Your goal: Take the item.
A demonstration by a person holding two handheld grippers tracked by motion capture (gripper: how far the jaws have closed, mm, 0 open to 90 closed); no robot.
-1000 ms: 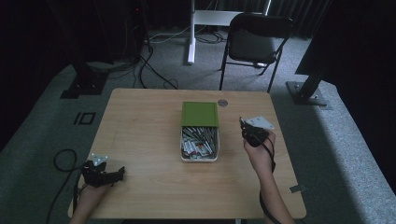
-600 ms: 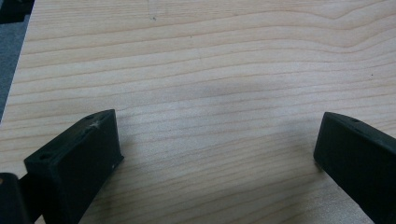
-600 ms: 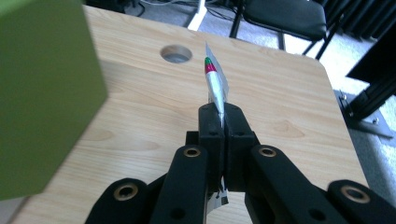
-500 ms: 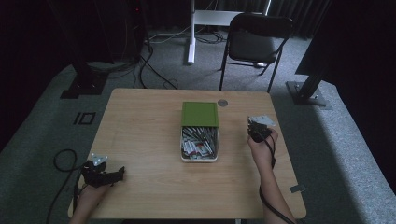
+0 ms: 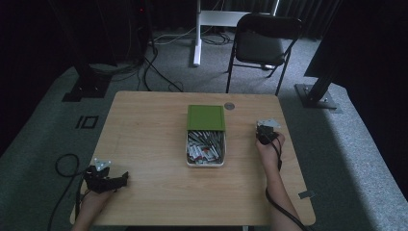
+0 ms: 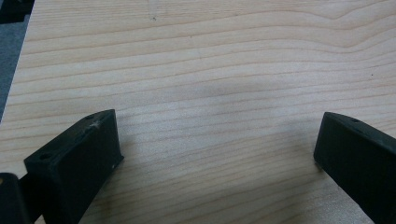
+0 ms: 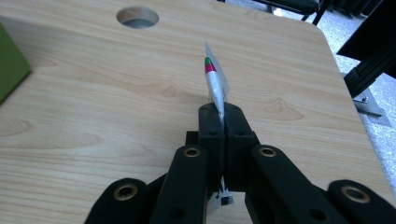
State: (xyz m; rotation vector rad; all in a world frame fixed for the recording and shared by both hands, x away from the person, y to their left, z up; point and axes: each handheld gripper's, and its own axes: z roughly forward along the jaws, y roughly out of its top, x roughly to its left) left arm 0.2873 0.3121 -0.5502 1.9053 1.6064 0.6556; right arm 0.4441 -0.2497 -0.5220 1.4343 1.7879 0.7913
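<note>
My right gripper (image 7: 218,111) is shut on a thin silver packet (image 7: 215,84) with a green and red end, which sticks up from between the jaws above the wood. In the high view the right gripper (image 5: 265,131) hangs over the table's right part, to the right of the white tray (image 5: 188,150) of several similar packets. A green lid (image 5: 206,117) covers the tray's far half. At the table's near left corner lies my left gripper (image 5: 120,179). In the left gripper view its jaws (image 6: 215,154) stand wide open over bare wood, nothing between them.
The wooden table (image 5: 144,130) has a round cable hole (image 5: 229,105) behind the green lid, also seen as the hole (image 7: 137,16) in the right gripper view. A black folding chair (image 5: 262,43) stands beyond the far edge. A cable loops off the left edge.
My right gripper has moved to the right and sunk toward the table, away from the tray, still pinching the packet. The left gripper has stayed where it was.
</note>
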